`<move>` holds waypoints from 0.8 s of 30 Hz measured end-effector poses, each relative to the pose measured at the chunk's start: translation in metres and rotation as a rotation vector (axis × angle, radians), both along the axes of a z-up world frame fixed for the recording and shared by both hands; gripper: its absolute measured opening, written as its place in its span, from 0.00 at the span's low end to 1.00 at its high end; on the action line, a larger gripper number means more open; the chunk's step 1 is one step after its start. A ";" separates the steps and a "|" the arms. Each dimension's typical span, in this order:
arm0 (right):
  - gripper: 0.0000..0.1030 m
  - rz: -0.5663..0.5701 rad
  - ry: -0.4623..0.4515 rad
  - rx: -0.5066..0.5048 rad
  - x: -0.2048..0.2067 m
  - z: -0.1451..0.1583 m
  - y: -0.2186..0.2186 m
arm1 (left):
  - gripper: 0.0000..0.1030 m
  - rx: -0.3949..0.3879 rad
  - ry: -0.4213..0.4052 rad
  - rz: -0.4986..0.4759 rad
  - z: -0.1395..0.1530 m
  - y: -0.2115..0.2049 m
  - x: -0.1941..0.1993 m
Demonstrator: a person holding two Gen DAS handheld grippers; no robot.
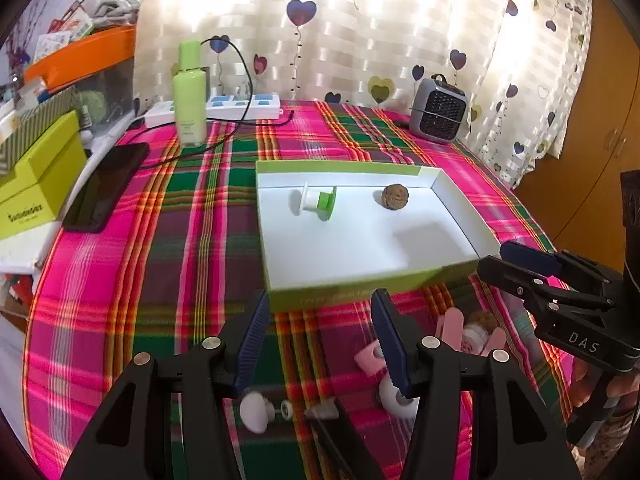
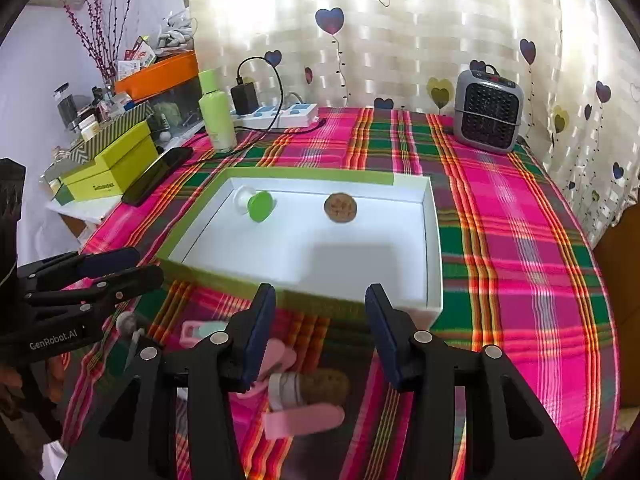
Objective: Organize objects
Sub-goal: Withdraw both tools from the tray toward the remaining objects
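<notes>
My box point(image 1: 352, 286) holds a spool point(image 1: 316, 201) and ball point(image 1: 394, 197); both grippers point(image 1: 320, 344) point(image 2: 320, 334) spread, empty; clips point(image 2: 304, 418) by the near edge remain.

Box interior: the white box point(image 2: 432, 248) has wide bare floor in its near half; only a green-white spool point(image 2: 256, 205) and a brown ball point(image 2: 340, 208) lie near the far wall.
Approach to box: from above it is open; its near wall stands between the grippers and the floor.
Near side: small pink pieces point(image 2: 304, 418) crowd the cloth under the right gripper point(image 2: 320, 336).
Left flank: the left gripper point(image 2: 136, 266) is close beside the box corner.
Right side: the plaid cloth point(image 2: 520, 260) is bare up to the grey heater point(image 2: 488, 116).
Far left: a green bottle point(image 2: 218, 114), a power strip point(image 2: 280, 116) and a phone point(image 2: 158, 176) block the way.
</notes>
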State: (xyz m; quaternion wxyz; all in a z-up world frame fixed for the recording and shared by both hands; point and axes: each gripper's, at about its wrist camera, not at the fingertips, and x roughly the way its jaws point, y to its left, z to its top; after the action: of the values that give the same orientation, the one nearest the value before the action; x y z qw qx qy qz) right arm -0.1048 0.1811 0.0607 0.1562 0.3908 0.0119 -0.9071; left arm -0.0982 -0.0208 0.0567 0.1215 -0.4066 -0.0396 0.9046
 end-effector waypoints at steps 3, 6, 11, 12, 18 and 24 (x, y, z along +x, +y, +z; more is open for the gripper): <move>0.46 -0.002 -0.001 -0.011 0.007 -0.001 0.003 | 0.50 0.001 -0.007 0.006 -0.003 -0.002 0.008; 0.46 -0.008 -0.003 -0.011 0.013 -0.003 0.005 | 0.50 0.003 -0.004 0.009 -0.004 -0.004 0.016; 0.46 -0.010 -0.003 -0.012 0.025 -0.007 0.009 | 0.50 0.009 -0.006 0.010 -0.006 -0.006 0.030; 0.46 -0.006 -0.001 -0.006 0.028 -0.008 0.009 | 0.50 0.009 -0.009 0.010 -0.007 -0.007 0.033; 0.46 -0.006 -0.015 -0.004 0.044 -0.016 0.016 | 0.50 0.017 -0.040 -0.011 -0.019 -0.004 0.050; 0.46 -0.005 -0.030 -0.005 0.054 -0.021 0.019 | 0.50 0.038 -0.066 -0.022 -0.028 -0.003 0.059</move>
State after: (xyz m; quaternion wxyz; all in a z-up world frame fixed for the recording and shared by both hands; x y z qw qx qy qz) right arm -0.0510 0.2000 0.0401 0.1550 0.4041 0.0062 -0.9015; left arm -0.0390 -0.0239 0.0290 0.1378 -0.4343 -0.0561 0.8884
